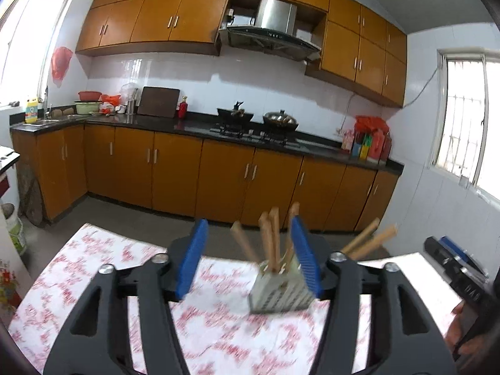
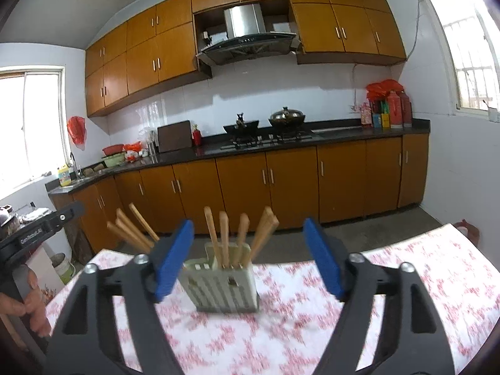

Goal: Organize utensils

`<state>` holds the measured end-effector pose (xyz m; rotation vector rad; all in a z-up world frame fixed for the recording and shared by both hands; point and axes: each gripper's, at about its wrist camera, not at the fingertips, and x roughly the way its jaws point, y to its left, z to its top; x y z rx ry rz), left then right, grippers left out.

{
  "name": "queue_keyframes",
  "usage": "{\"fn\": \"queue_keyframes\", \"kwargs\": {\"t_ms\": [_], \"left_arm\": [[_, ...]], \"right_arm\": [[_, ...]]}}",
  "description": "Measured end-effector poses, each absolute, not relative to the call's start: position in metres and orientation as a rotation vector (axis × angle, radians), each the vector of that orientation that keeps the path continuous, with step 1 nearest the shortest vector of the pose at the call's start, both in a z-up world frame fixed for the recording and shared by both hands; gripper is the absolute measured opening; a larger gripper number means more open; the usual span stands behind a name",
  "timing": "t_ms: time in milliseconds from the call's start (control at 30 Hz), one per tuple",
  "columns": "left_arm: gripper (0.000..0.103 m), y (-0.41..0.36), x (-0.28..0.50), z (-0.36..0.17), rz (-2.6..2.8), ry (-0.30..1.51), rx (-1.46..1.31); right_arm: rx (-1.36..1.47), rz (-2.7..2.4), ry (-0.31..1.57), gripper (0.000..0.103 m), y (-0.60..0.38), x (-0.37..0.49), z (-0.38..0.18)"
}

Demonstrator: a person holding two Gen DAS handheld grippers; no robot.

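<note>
A pale slotted utensil holder stands on the table with the red-and-white floral cloth. Several wooden chopsticks stand upright in it. My left gripper is open and empty, its blue pads on either side of the holder, a little short of it. In the right wrist view the holder with its chopsticks sits between the open, empty fingers of my right gripper. A second bunch of chopsticks leans out at the table's far edge; it also shows in the right wrist view.
The other gripper shows at each view's edge, right one and left one. Beyond the table's far edge is grey floor, then orange cabinets under a dark counter with a stove and pans.
</note>
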<state>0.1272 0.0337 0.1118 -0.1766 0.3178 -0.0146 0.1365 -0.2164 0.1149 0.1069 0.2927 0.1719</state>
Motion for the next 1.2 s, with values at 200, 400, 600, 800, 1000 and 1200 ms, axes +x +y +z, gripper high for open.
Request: {"fn": "queue_keyframes", "kwargs": {"t_ms": [200,400,600,800,1000,1200], "left_arm": [[0.094,0.027,0.092,0.079,0.014,0.332,-0.093],[0.101,0.014,0.065,0.058,0.020,0.314,-0.031],[0.101,0.014,0.049,0.041,-0.003,0.314,-0.074],[0.101,0.008,0.038,0.026,-0.003,0.312,-0.035],[0.101,0.010,0.035,0.015,-0.003,0.333,-0.043],[0.101,0.013,0.033,0.010,0.002,0.344,-0.055]], "right_arm": [[0.043,0.134,0.268,0.099,-0.212,0.094,0.089],[-0.023,0.139,0.309,0.099,-0.192,0.076,0.065],[-0.005,0.161,0.327,0.099,-0.185,0.065,0.046],[-0.013,0.150,0.339,0.099,-0.185,0.059,0.035],[0.002,0.130,0.362,0.099,-0.191,0.056,0.023],[0.010,0.124,0.380,0.099,-0.193,0.054,0.016]]}}
